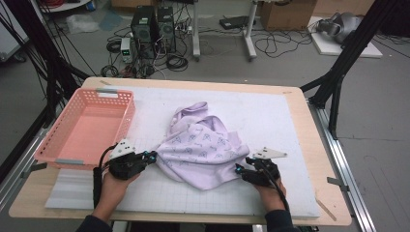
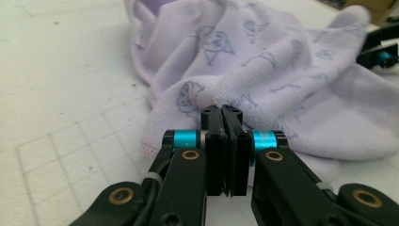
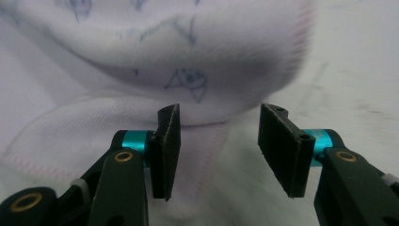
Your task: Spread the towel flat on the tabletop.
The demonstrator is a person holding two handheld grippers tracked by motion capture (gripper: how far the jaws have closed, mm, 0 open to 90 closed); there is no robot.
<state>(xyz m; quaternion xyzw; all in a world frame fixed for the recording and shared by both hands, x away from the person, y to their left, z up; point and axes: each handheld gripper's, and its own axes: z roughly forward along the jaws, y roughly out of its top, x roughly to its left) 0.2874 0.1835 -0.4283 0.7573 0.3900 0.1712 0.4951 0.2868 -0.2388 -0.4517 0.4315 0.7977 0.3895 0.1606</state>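
The crumpled lilac garment (image 1: 200, 147) lies bunched in the middle of the white grid mat (image 1: 270, 116) that covers the bench (image 1: 309, 145), nearer the front edge than the back, and both hands are closing in on it from either side. This looks like the opening grab of a spreading or folding job: get hold of two points on the near hem, then pull the cloth out flat.

On the left, the left hand-held gripper (image 1: 151, 157) is already committed. In its own view the jaws are pressed together with a small ridge of the printed fabric (image 2: 263, 61) nipped between the pads (image 2: 212, 141), right at the cloth's left edge. That side is pinched and secure.

On the right, the right hand-held gripper (image 1: 239, 169) sits at the garment's lower right edge with its jaws spread about halfway. In its own view the stitched hem (image 3: 207, 141) runs between the two pads (image 3: 168, 141), but neither pad presses on it, so nothing is held there.

The next move, then, calls for the right jaws to slide a little farther over the hem and close. After that, both hands would likely draw apart.

The pink basket (image 1: 72, 159) waits at the bench's left edge, well apart from the cloth.
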